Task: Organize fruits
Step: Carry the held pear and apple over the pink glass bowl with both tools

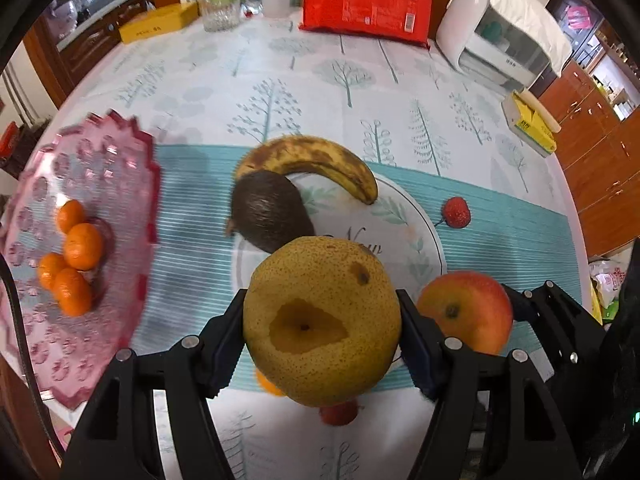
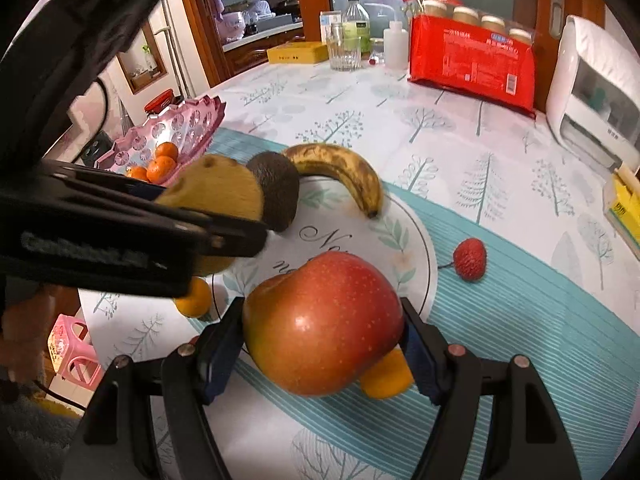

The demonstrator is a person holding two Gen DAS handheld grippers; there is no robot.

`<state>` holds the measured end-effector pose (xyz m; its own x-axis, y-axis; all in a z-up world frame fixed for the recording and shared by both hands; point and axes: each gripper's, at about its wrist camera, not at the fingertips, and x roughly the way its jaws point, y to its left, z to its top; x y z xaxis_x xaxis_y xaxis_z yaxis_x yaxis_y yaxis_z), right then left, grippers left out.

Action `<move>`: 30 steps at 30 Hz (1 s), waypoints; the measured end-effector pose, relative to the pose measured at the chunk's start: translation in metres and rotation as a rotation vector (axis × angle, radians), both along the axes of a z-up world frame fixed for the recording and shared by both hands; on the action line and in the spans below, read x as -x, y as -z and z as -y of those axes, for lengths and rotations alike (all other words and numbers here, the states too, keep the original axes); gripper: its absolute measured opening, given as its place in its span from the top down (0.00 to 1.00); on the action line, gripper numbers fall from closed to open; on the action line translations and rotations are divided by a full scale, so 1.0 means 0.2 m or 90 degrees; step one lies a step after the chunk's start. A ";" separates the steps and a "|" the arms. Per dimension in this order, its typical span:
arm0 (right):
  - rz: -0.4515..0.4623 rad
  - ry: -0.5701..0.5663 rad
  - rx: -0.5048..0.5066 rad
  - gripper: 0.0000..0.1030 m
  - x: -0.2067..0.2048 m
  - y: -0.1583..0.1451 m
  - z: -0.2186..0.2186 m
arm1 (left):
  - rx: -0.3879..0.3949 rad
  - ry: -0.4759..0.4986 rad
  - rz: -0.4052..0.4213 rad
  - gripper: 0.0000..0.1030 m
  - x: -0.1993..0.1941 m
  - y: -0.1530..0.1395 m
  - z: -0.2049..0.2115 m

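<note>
The left gripper (image 1: 322,344) is clamped on the pear (image 1: 322,320) and the right gripper (image 2: 322,344) on the apple (image 2: 324,320), so carry both slowly, squeezing gently, toward the pink bowl (image 1: 132,148) at nine o'clock.

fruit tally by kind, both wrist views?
Pear: 1
Apple: 1
Banana: 1
Avocado: 1
Lychees: 2
Mandarins in the pink bowl: 4
Mandarins on the table: 2
Total: 12
</note>
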<state>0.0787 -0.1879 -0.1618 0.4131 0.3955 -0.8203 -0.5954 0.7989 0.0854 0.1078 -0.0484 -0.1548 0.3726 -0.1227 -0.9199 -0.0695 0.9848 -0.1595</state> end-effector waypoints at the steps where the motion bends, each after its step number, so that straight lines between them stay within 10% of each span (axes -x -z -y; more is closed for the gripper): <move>1: 0.002 0.003 -0.002 0.29 0.01 -0.02 0.00 | -0.006 0.000 0.009 0.34 0.03 -0.04 -0.02; 21: 0.111 0.019 -0.074 0.29 0.20 -0.54 -0.57 | -0.089 -0.009 0.132 0.34 0.35 -0.55 -0.77; 30: 0.127 0.056 -0.078 0.29 0.20 -0.60 -0.92 | -0.123 0.004 0.131 0.34 0.33 -0.54 -1.14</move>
<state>0.0396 -0.0048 -0.0421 0.5994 0.4422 -0.6672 -0.5393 0.8391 0.0716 0.0414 0.1803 -0.0469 0.5532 0.0449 -0.8318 -0.0495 0.9986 0.0210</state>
